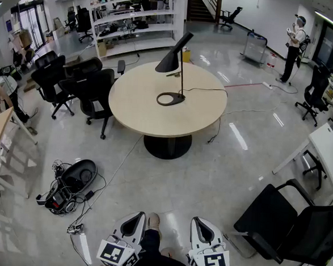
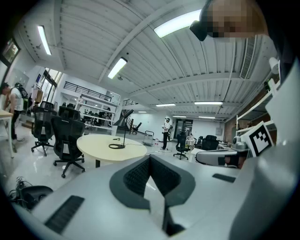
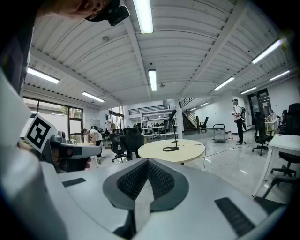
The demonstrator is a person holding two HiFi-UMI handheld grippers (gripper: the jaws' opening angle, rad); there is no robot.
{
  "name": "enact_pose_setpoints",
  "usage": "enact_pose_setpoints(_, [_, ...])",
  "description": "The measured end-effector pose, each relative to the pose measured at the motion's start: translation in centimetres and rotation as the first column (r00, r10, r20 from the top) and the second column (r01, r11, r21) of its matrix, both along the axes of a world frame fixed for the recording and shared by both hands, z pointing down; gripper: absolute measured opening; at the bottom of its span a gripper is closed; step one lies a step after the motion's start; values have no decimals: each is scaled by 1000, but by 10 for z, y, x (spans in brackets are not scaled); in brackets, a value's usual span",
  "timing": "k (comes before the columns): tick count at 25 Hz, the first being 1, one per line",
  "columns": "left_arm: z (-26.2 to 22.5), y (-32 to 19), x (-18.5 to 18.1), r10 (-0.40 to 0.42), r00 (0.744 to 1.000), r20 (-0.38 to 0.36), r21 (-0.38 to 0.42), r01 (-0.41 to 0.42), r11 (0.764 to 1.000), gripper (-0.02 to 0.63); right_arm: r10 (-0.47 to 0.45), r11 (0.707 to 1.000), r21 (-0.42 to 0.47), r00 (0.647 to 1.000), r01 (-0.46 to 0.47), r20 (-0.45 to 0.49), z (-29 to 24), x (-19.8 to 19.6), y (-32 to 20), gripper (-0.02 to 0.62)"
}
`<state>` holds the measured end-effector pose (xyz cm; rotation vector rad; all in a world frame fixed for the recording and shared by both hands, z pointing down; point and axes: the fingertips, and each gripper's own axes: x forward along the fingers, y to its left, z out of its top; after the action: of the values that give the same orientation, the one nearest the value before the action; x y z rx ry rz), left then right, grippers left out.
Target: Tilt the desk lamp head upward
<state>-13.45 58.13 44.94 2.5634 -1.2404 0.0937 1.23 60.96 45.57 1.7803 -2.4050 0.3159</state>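
Two parts define the target: the desk lamp head (image 1: 173, 56), a black cone, and the thin upright stem that carries it over a ring base (image 1: 170, 99). The lamp stands on the round table (image 1: 135, 113), toward its far side, with a cord trailing off to the right. The cone's long axis runs on a slant, wide mouth low at the left and narrow end high at the right as the head view shows it. The lamp lies straight ahead of the person and well apart from both tools, with open floor and the near half of the table between. The left gripper (image 1: 139, 216) and right gripper (image 1: 198, 221) sit side by side close to the body, pointing forward and slightly down. Each has its jaws closed together with nothing between them. The lamp falls roughly midway between the two, so neither hand is clearly nearer. Judged from this, an approach across the floor comes first.
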Motion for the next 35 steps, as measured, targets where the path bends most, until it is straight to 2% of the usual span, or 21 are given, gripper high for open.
enact_pose_setpoints(8, [4,-102,1,51,999,0,33,-51,998,34,26,1000,8,999,-25,-29,3,-8,-99,15])
enact_pose_setpoints(19, [-17,-266,-41,55,996,-76,40,-52,998,34,23,999,-21,996,-25,-86,-22,-52,-261,15])
enact_pose_setpoints(28, [-28,-346,-49,109,988,-110,47,-105,993,34,64,998,-22,993,-67,-101,-34,-67,-336,15])
enact_pose_setpoints(35, [-23,-381,-29,114,988,-103,34,-111,993,34,47,999,-21,995,-49,-84,-32,-54,-376,15])
